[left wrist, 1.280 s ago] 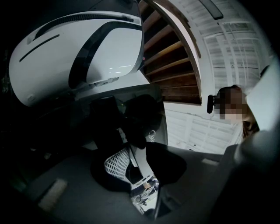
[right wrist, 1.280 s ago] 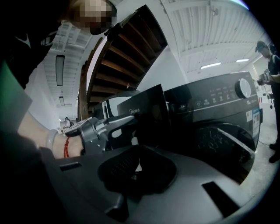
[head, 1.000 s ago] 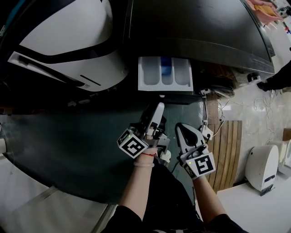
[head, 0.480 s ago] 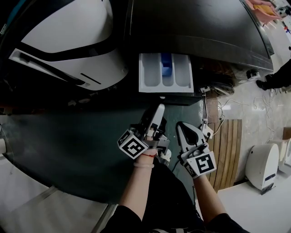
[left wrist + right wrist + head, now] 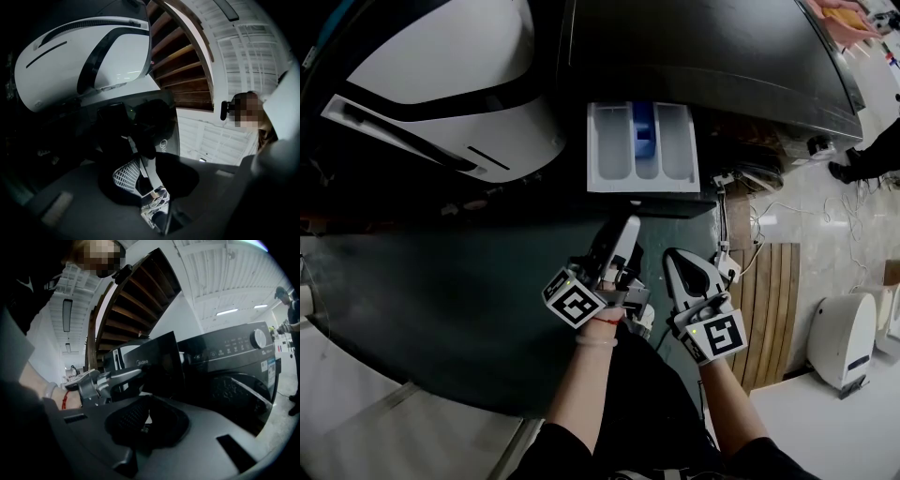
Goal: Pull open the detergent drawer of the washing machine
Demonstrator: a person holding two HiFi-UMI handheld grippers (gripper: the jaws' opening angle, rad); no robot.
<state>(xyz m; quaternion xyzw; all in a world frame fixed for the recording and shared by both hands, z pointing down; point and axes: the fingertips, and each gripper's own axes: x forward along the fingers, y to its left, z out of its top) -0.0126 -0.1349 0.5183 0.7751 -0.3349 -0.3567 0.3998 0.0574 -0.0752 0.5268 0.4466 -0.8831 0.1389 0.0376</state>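
Note:
The washing machine is dark, and its white detergent drawer stands pulled out, showing three compartments and a blue insert. My left gripper points at the drawer's dark front from just below it. Its jaws are closing with a gap still between them and nothing in it. In the right gripper view the left gripper has its tips near the front's lower edge. My right gripper hangs beside it, farther back, with its pads together and nothing held.
A large white rounded appliance stands left of the washing machine. The machine's round door is below the control panel. A wooden slatted mat, cables and a white device lie on the floor at right. A person stands at far right.
Both grippers have kept their places. The head view has shifted slightly and shows a little more of the open drawer.

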